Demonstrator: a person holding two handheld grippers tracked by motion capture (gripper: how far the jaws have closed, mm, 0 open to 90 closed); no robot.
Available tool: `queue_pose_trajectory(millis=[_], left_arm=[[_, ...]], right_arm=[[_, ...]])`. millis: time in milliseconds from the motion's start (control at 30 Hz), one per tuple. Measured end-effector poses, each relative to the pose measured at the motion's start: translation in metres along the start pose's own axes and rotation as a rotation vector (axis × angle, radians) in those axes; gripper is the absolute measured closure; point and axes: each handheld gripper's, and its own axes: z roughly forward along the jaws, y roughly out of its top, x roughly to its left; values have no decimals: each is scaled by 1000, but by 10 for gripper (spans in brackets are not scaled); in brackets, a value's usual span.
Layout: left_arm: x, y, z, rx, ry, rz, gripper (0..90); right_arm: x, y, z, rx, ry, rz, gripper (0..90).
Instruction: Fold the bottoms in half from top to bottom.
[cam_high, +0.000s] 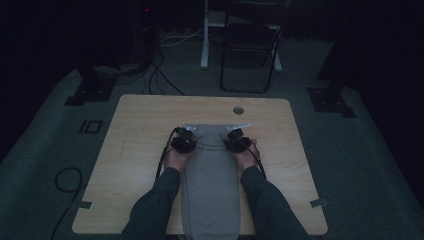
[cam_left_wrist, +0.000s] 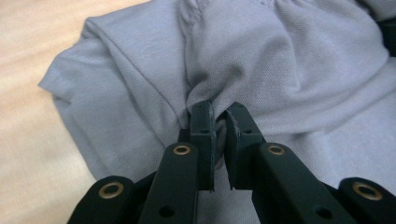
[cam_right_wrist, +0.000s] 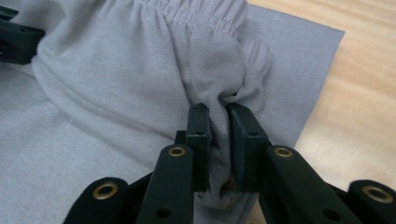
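Dim room, light wooden table on grey carpet. Near edge: folded grey garment hangs over the table's front and runs up the middle, sleeves either side. Left gripper pinches a bunch of the cloth at its left side, jaws clamped on fabric. Right gripper likewise clenched on a fold below the elastic waistband. Beyond: black folding chair, cables on floor

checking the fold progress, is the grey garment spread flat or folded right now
Folded lengthwise, it seems: the grey garment lies as a narrow strip on the table, layers stacked at its edge, both grippers pinching bunched fabric by the waistband.
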Motion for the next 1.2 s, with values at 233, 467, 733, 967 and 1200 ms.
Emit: queue_pose_trajectory(millis=[233, 467, 733, 967, 1200], left_arm=[[0, 13, 3, 30, 17, 8, 844], [7, 21, -51, -133, -81, -7, 858], [-16, -17, -106, -179, -122, 85, 854], [-24, -73, -77, -69, -162, 24, 850], [-27, -85, -63, -43, -145, 29, 840]], right_arm=[[-4, 16, 8, 28, -24, 6, 847], [-6, 31, -33, -109, 9, 3, 863], [14, 10, -94, -202, 76, -99, 860], [32, -49, -74, -71, 130, -139, 857], [34, -70, -57, -23, 145, -95, 844]])
